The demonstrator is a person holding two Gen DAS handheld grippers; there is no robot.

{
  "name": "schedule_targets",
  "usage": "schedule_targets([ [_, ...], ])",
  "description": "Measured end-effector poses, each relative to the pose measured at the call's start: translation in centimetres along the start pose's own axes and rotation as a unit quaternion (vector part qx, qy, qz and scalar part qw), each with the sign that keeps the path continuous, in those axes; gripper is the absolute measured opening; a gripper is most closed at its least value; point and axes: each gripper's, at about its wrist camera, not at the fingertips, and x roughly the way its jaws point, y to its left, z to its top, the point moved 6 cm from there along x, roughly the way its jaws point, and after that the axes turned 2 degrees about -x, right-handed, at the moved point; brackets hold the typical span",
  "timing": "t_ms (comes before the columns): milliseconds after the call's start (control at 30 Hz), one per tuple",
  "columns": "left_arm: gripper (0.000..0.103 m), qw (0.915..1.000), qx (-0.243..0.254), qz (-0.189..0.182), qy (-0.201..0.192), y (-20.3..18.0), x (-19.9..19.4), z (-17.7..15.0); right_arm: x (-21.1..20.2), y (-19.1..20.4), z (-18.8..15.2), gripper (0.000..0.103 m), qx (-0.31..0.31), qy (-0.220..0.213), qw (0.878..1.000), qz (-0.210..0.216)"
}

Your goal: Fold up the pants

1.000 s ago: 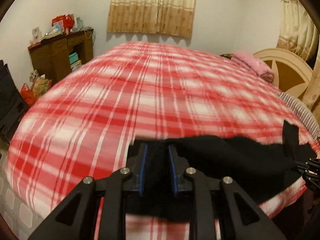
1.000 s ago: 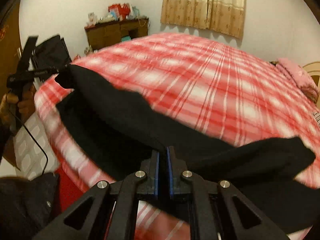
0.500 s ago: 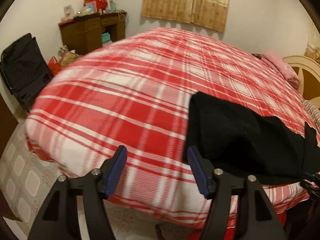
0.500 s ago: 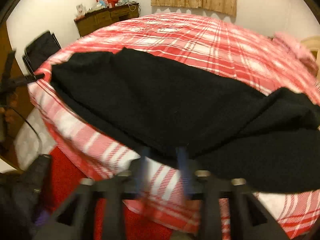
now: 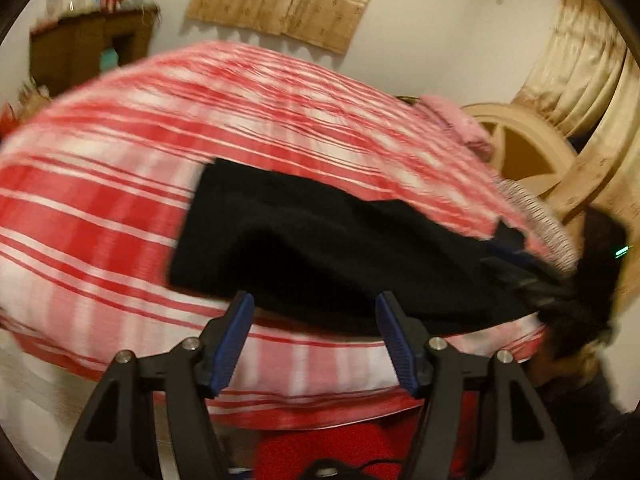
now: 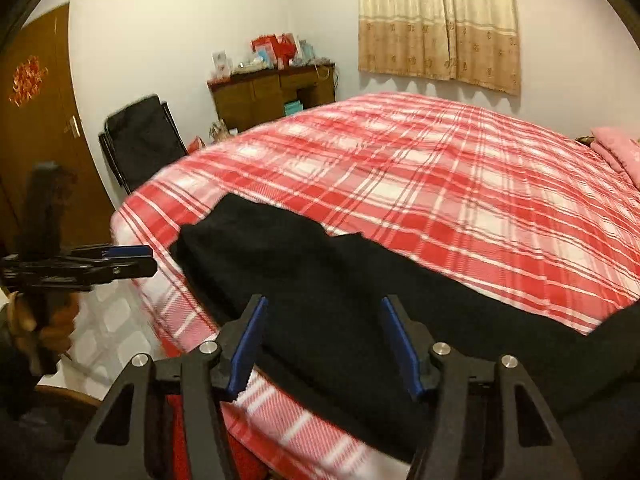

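The pants (image 6: 320, 280) are showing as matt black cloth, soft and faintly fuzzy. The bed (image 6: 460, 184) is wearing a woven red-and-white plaid cover, matt. The right gripper (image 6: 322, 336) is presenting matt black plastic arms, ribbed blue pads (image 6: 394, 340) and shiny metal screw heads; the left gripper (image 5: 314, 336) is showing the same. The cabinet (image 6: 272, 94) and door (image 6: 44, 120) are appearing as brown wood, slightly glossy. The curtain (image 6: 438, 20) is hanging as patterned beige cloth.

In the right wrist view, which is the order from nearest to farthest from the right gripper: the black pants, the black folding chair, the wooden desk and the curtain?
From the right gripper:
1. Black pants, directly ahead on the bed's near edge.
2. Black folding chair, left, beyond the bed corner.
3. Wooden desk, farther back by the wall.
4. Curtain, upper right, on the far wall.
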Motion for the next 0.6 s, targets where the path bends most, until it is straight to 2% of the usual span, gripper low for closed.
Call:
schedule_targets([
  [67,0.068,0.997,-0.036,-0.063,0.026,-0.7,1.2,0.1,1.7,-0.2,-0.6,0.06,0.021,0.012,1.0,0.002],
  [100,0.072,0.9947,-0.051,-0.084,0.032,-0.9,1.8,0.3,2.4,-0.5,-1.1,0.06,0.032,0.019,0.999,0.002],
  [133,0.081,0.9942,-0.056,-0.087,0.029,-0.8,2.1,0.5,2.7,-0.6,-1.7,0.06,0.043,0.024,0.999,0.005],
  [167,0.084,0.9946,-0.06,-0.083,0.019,-0.6,2.3,0.9,3.2,-0.9,-2.5,0.06,0.059,0.032,0.998,0.012],
  [233,0.084,0.9953,-0.071,-0.065,-0.006,0.2,2.6,1.8,4.0,-1.6,-3.7,0.06,0.086,0.051,0.995,0.023],
  [300,0.084,0.9924,-0.104,-0.056,-0.035,1.5,2.5,3.2,4.6,-2.0,-5.2,0.06,0.101,0.07,0.992,0.025],
  [400,0.089,0.9892,-0.129,-0.058,-0.037,2.0,3.4,3.9,4.4,-1.6,-5.5,0.06,0.094,0.062,0.993,0.023],
  [567,0.088,0.9871,-0.151,-0.029,-0.043,2.8,4.6,3.3,4.5,-0.8,-5.7,0.06,0.062,0.066,0.996,0.0],
  [600,0.085,0.9864,-0.155,-0.025,-0.047,2.9,4.7,3.2,4.5,-0.9,-5.7,0.06,0.063,0.066,0.996,0.001],
])
